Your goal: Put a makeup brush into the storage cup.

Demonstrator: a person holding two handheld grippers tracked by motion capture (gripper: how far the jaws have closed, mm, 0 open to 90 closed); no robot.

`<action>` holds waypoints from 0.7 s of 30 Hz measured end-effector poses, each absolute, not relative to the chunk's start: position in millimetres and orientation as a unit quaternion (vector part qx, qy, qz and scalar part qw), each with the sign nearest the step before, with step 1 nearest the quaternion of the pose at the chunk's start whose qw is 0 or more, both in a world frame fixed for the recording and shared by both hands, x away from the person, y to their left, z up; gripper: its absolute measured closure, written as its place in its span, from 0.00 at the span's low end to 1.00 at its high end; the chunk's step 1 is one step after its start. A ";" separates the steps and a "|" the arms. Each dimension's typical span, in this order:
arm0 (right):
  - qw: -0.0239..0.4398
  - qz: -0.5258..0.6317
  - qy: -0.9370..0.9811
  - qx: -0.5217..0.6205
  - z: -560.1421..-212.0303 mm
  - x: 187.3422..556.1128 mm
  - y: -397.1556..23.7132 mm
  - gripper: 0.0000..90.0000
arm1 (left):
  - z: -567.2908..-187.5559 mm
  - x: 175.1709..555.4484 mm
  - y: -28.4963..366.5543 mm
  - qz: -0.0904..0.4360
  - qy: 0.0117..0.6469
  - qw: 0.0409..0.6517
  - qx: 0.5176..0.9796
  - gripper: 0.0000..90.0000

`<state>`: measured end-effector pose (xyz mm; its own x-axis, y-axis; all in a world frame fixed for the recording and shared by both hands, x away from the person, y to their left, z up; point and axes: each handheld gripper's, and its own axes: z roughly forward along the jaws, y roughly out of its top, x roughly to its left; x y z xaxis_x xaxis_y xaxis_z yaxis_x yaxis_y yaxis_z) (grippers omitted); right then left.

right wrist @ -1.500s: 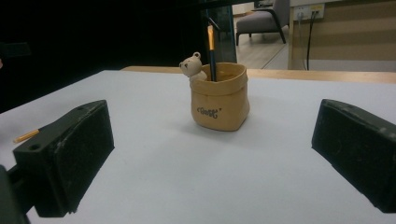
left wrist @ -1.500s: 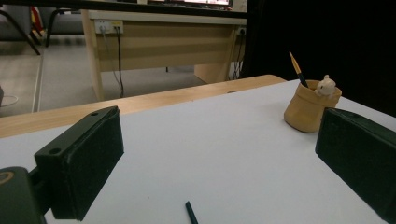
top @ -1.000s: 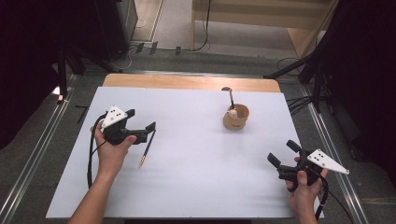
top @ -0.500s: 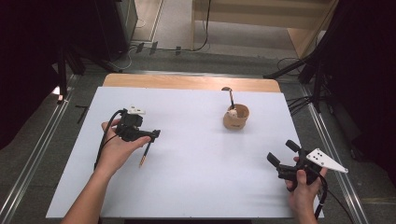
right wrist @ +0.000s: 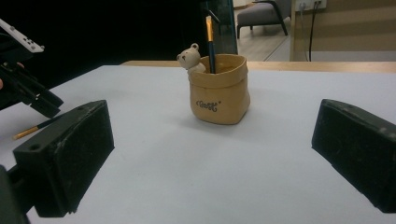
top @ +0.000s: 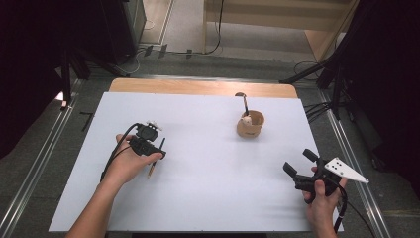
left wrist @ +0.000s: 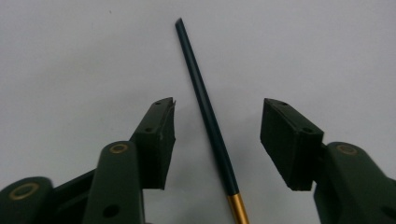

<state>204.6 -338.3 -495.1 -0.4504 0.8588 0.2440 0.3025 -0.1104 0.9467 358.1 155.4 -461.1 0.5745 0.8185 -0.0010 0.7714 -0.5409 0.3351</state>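
Note:
A thin paintbrush (left wrist: 210, 121) with a dark handle and a gold ferrule lies flat on the white table (top: 208, 193), left of centre. My left gripper (top: 157, 154) points down over the paintbrush (top: 151, 170). Its jaws have just been closing, and the handle lies between them without touching either pad. My right gripper (top: 300, 161) hovers open near the front right corner with nothing between its fingers. In the right gripper view it (right wrist: 215, 154) faces a tan pouch-shaped holder (right wrist: 217, 93) with a small bear figure and a second brush (right wrist: 210, 42) standing in it.
The holder (top: 250, 124) stands right of centre toward the back. A wooden strip (top: 198, 88) borders the table's far edge. Metal rails and cables run along the floor on both sides.
The left hand has moved right and down over the paintbrush, turning the gripper to point downward, and its jaws have narrowed around the handle. The right hand has kept still.

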 end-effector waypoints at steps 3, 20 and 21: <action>0.239 0.580 0.623 0.468 -495.2 204.7 -338.2 0.00 | -464.2 357.4 155.1 0.068 0.452 0.136 0.879 0.63; 0.237 0.576 0.625 0.470 -495.9 206.0 -336.8 0.00 | -468.9 358.4 149.1 0.057 0.424 0.111 0.897 0.95; 0.239 0.575 0.627 0.469 -495.6 206.0 -336.5 0.00 | -468.4 358.0 151.4 0.054 0.427 0.120 0.895 0.95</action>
<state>206.0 -336.5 -495.6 -0.4462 0.8624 0.2393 0.3132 -0.1000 0.9444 358.0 151.4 -468.4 0.6297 0.7768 -0.0051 0.7507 -0.6069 0.2608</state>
